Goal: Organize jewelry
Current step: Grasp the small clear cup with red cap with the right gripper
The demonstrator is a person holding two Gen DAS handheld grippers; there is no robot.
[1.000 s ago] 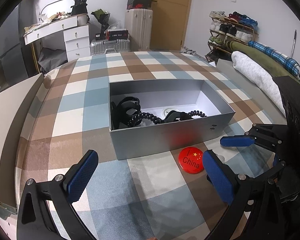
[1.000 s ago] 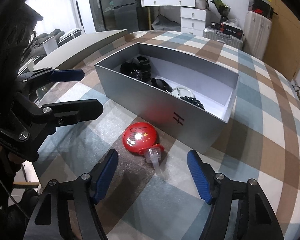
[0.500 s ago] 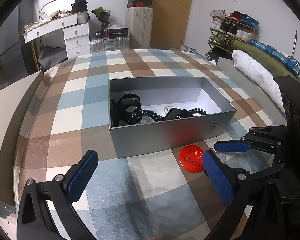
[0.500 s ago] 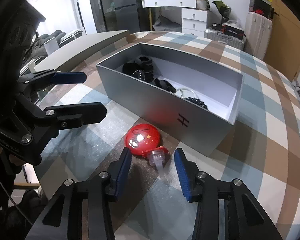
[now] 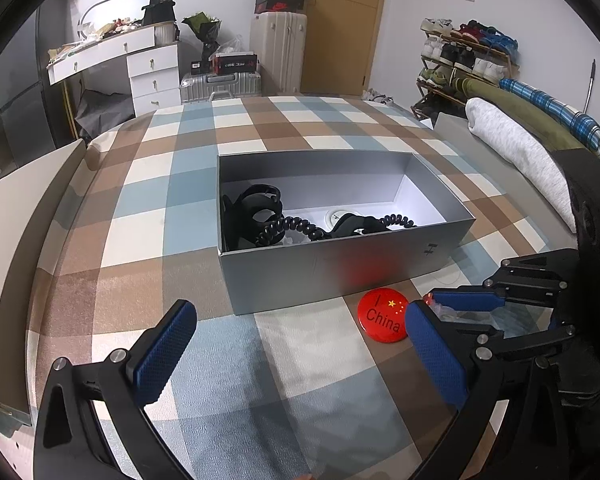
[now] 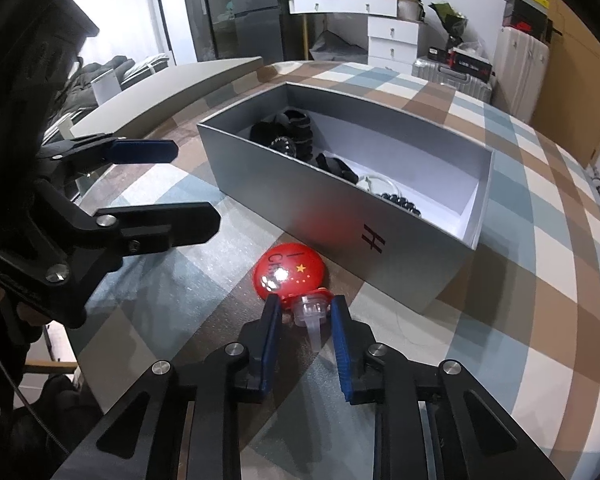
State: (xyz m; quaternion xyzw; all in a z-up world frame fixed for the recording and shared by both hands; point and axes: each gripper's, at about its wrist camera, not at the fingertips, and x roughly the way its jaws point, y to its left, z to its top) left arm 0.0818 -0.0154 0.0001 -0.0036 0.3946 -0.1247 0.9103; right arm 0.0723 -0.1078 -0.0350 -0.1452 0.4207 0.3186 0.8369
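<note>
A grey open box [image 5: 332, 268] [image 6: 384, 240] sits on the checked cloth and holds black hair clips [image 5: 252, 212], a black coil tie [image 5: 292, 228] and a white ring [image 5: 338, 216]. A red round "I China" badge [image 5: 382, 314] [image 6: 288, 272] lies in front of the box. A clear plastic piece with a red rim [image 6: 310, 312] lies against the badge. My right gripper [image 6: 306, 314] has closed in around that piece, jaws nearly touching it. My left gripper [image 5: 296, 344] is open and empty, above the cloth left of the badge.
A grey box lid [image 6: 172, 92] lies at the table's left edge. A rolled white towel [image 5: 516, 152] and blankets lie to the right. A dresser [image 5: 140, 68], suitcases and a shoe rack [image 5: 464, 56] stand behind the table.
My right gripper moved forward and down to the clear piece and its jaws narrowed from wide open to close around it. My left gripper barely moved.
</note>
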